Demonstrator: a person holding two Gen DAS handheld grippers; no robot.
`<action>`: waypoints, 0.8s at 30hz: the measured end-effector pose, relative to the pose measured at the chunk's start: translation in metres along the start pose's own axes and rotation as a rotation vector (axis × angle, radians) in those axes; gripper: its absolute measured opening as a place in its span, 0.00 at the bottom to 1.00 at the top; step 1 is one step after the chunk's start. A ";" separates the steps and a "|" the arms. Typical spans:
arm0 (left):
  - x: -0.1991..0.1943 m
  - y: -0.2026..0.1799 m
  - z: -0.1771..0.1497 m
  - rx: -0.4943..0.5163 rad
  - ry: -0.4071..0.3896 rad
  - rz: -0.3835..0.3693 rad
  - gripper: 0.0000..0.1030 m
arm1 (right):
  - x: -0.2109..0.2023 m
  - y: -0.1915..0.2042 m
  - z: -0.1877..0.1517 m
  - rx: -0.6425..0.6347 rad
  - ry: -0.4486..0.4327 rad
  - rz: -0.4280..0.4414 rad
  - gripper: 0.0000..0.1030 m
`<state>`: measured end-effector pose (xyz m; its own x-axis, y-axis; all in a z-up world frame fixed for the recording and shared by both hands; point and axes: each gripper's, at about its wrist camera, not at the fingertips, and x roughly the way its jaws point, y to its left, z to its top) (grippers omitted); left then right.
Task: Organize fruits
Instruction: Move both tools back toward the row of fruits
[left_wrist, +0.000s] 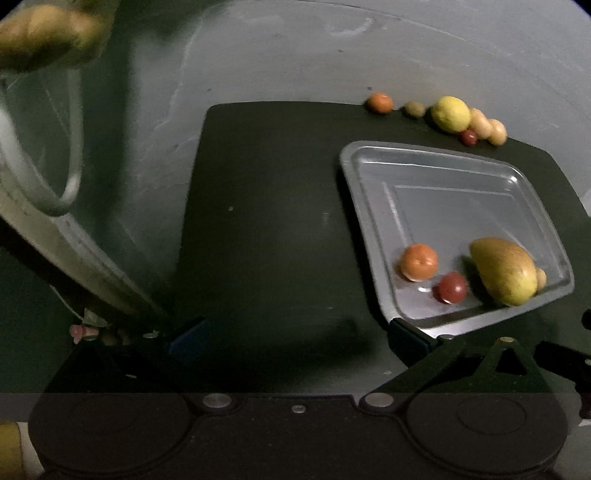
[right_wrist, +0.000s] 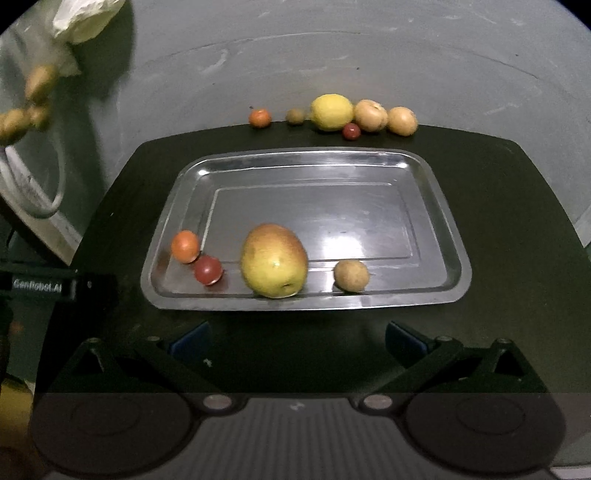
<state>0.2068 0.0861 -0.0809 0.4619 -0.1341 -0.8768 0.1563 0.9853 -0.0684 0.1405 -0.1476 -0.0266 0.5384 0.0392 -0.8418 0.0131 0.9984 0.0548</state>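
**Fruit half sorted: four pieces in the tray, six waiting behind it**

Left wrist view. Left gripper hanging over bare dark tabletop just left of the metal tray, jaws wide, nothing between them. Inside the tray, along its near edge: orange fruit, small red fruit, large yellow-green mango-like fruit, and a small tan piece mostly hidden behind that one. Beyond the tray's far rim, at the tabletop's back edge, a row of loose fruit: small orange one, yellow lemon-like fruit, others clustered beside it.

Right wrist view. Right gripper centred just before the tray's near rim, jaws wide and empty. Same four pieces near that rim, the small tan fruit now plain to the right of the big one. Behind the far rim: small orange fruit, dull green-brown one, yellow fruit, small red one, two tan round ones touching.

Handling, as a judgement. Round and smooth, so likely to roll or squirt from a narrow pinch; best taken across the widest middle, square to the jaws. Small red ones probably soft and easily bruised: light squeeze. Yellow one heavier, needing near-full opening. Touching neighbours in the row liable to be nudged off the back edge.
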 end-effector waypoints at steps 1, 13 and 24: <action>0.001 0.003 0.000 -0.010 -0.001 0.003 0.99 | 0.000 0.002 0.001 -0.012 0.003 0.001 1.00; 0.011 0.026 -0.005 -0.159 -0.023 0.072 0.99 | 0.000 0.025 0.009 -0.152 -0.008 0.024 1.00; 0.019 0.012 0.009 -0.220 -0.033 0.151 0.99 | 0.009 0.018 0.022 -0.232 -0.054 0.095 1.00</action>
<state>0.2253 0.0948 -0.0937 0.4944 0.0162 -0.8691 -0.1084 0.9932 -0.0432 0.1639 -0.1297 -0.0212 0.5722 0.1371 -0.8086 -0.2302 0.9731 0.0022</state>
